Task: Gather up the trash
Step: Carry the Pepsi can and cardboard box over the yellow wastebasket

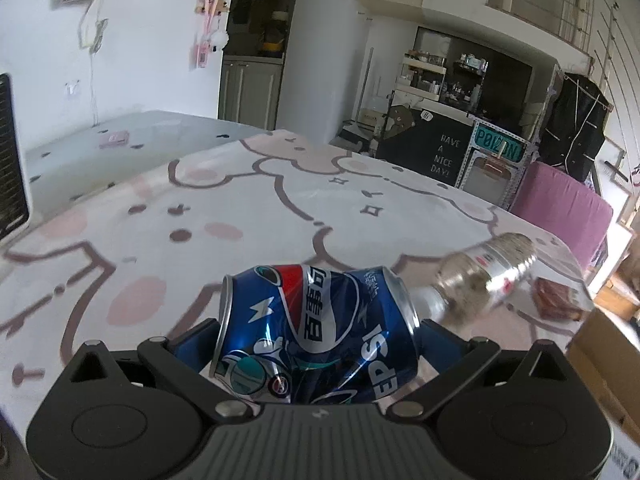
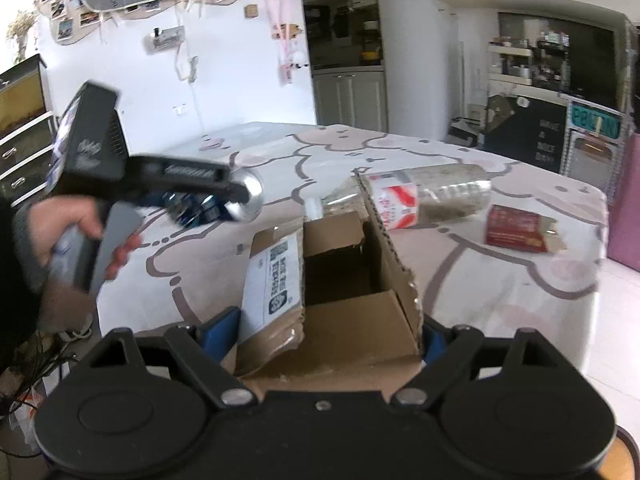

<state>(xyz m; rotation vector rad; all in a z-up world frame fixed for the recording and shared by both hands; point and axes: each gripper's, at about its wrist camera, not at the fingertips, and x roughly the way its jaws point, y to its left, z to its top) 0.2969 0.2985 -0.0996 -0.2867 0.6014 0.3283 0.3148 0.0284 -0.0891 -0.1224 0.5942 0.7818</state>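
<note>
A crushed blue Pepsi can [image 1: 316, 320] lies sideways between the blue pads of my left gripper [image 1: 316, 338], which is shut on it just above the cartoon-print tablecloth [image 1: 240, 208]. The right wrist view shows that same left gripper [image 2: 240, 200], held in a person's hand [image 2: 80, 236], carrying the blurred can [image 2: 192, 208] over the table's left side. My right gripper [image 2: 326, 332] is shut on an open cardboard box [image 2: 352, 328], held off the table's near edge. An empty plastic bottle [image 2: 432, 196] [image 1: 484, 276] and a red packet [image 2: 520, 230] [image 1: 558, 300] lie on the table.
A pink padded stool [image 1: 560, 200] stands past the table's right end, with a black chalkboard cabinet [image 1: 432, 148] behind it. White floor [image 2: 616, 320] shows to the right of the table. A dark screen [image 1: 12, 160] sits at the far left.
</note>
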